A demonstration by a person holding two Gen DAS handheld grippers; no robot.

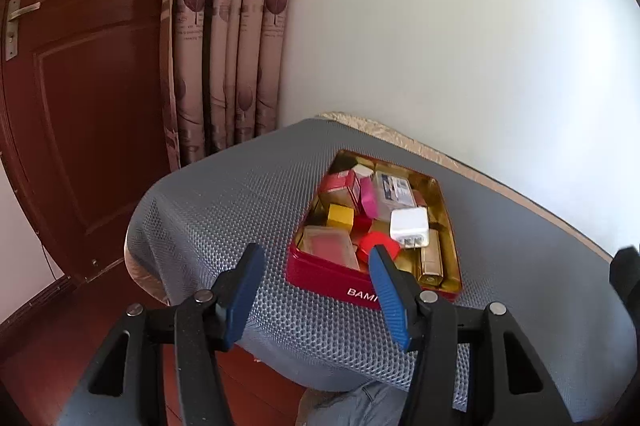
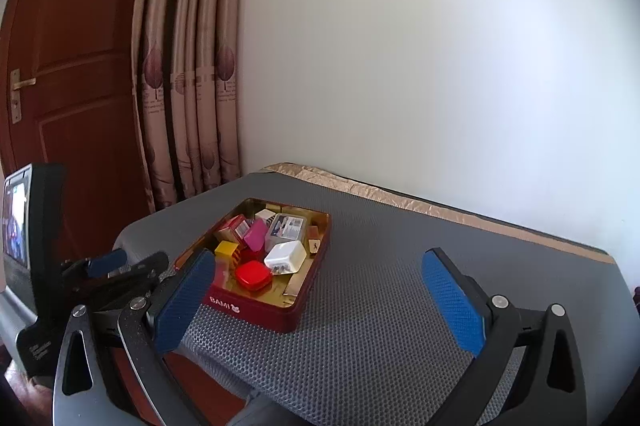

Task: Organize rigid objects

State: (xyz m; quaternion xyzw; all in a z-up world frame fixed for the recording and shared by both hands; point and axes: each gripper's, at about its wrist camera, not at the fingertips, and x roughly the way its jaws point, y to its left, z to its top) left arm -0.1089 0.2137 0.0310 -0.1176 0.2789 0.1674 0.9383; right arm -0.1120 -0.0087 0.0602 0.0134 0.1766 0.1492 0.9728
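A red tin box (image 1: 320,280) (image 2: 256,314) with a gold inside sits on the grey mat. It holds several small rigid things: a white charger plug (image 1: 409,222) (image 2: 285,254), a round red case (image 1: 378,244) (image 2: 252,275), a yellow block (image 1: 340,216) (image 2: 226,249), a pink box (image 1: 369,200) (image 2: 255,234) and a gold box (image 1: 430,260). My left gripper (image 1: 316,258) is open and empty just in front of the box. My right gripper (image 2: 320,266) is open and empty, above the mat to the right of the box. The left gripper also shows in the right wrist view (image 2: 132,262).
The grey mat (image 1: 224,210) (image 2: 400,266) covers a table against a white wall. A brown door (image 1: 80,106) and a curtain (image 1: 224,66) stand at the left. The table's near-left corner drops to a red-brown floor (image 1: 52,326).
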